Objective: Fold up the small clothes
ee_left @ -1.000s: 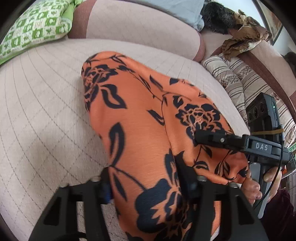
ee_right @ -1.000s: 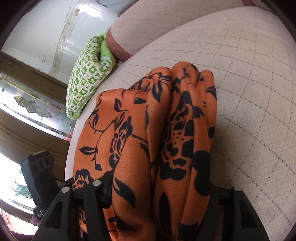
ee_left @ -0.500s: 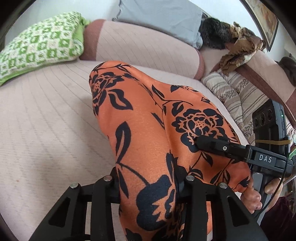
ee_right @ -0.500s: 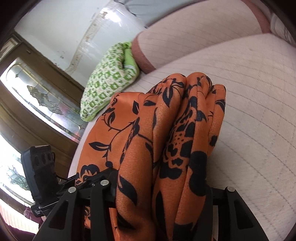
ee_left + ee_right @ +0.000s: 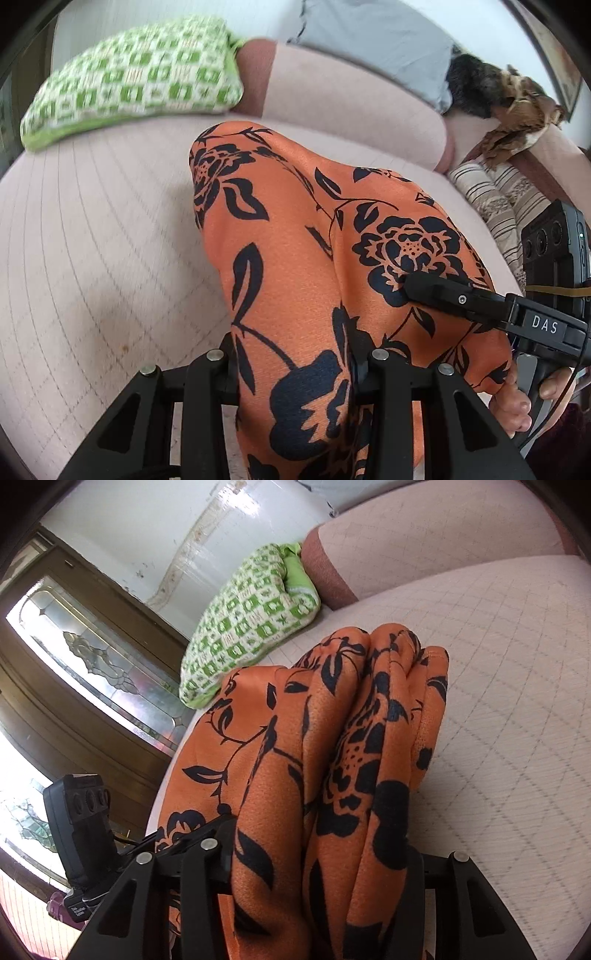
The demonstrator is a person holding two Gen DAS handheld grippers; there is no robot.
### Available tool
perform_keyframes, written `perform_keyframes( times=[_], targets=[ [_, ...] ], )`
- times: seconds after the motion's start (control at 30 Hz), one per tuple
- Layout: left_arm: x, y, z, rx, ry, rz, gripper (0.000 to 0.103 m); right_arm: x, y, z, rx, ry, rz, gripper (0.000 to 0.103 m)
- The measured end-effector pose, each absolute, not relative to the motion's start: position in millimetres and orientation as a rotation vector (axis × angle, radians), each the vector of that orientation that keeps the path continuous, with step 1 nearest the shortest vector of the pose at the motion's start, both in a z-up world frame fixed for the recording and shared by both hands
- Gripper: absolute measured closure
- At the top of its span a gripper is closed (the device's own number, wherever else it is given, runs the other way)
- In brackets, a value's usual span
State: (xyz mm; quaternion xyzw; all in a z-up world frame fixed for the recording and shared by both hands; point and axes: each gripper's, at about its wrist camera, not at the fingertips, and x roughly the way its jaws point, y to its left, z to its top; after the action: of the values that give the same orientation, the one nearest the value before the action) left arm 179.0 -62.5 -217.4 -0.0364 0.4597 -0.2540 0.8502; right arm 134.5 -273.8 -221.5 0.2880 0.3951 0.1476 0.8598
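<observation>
An orange garment with black flowers (image 5: 295, 258) is held up over a pale quilted sofa seat (image 5: 92, 240). My left gripper (image 5: 295, 365) is shut on its near edge, cloth bunched between the fingers. My right gripper (image 5: 317, 853) is shut on a thick folded bundle of the same garment (image 5: 332, 738). In the left wrist view the right gripper's finger (image 5: 443, 295) lies across the cloth at the right, with the person's hand (image 5: 517, 406) below it. The garment's far end hangs toward the seat.
A green-and-white pillow (image 5: 129, 81) lies at the sofa's back left, also in the right wrist view (image 5: 251, 620). A grey cushion (image 5: 369, 40), dark and brown clothes (image 5: 509, 107) and a striped cloth (image 5: 498, 199) sit at the right. A wooden glass door (image 5: 92, 672) stands beyond.
Both grippers have lifted and tilted up with the garment still held; more of the sofa back, pillow and wall shows. The grip has not changed.
</observation>
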Motion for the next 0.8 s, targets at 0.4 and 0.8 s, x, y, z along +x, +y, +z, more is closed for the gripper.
perform_keyframes(
  times=[0.4,0.8],
  targets=[
    [168,-59,-216,0.029,0.940,-0.418,0.041,112,-288,-228,0.537,0.916,0.126,0.040],
    [151,-54,-205,0.115,0.834,-0.322,0.040,66,-244,-159,0.258,0.657,0.082,0.069]
  ],
)
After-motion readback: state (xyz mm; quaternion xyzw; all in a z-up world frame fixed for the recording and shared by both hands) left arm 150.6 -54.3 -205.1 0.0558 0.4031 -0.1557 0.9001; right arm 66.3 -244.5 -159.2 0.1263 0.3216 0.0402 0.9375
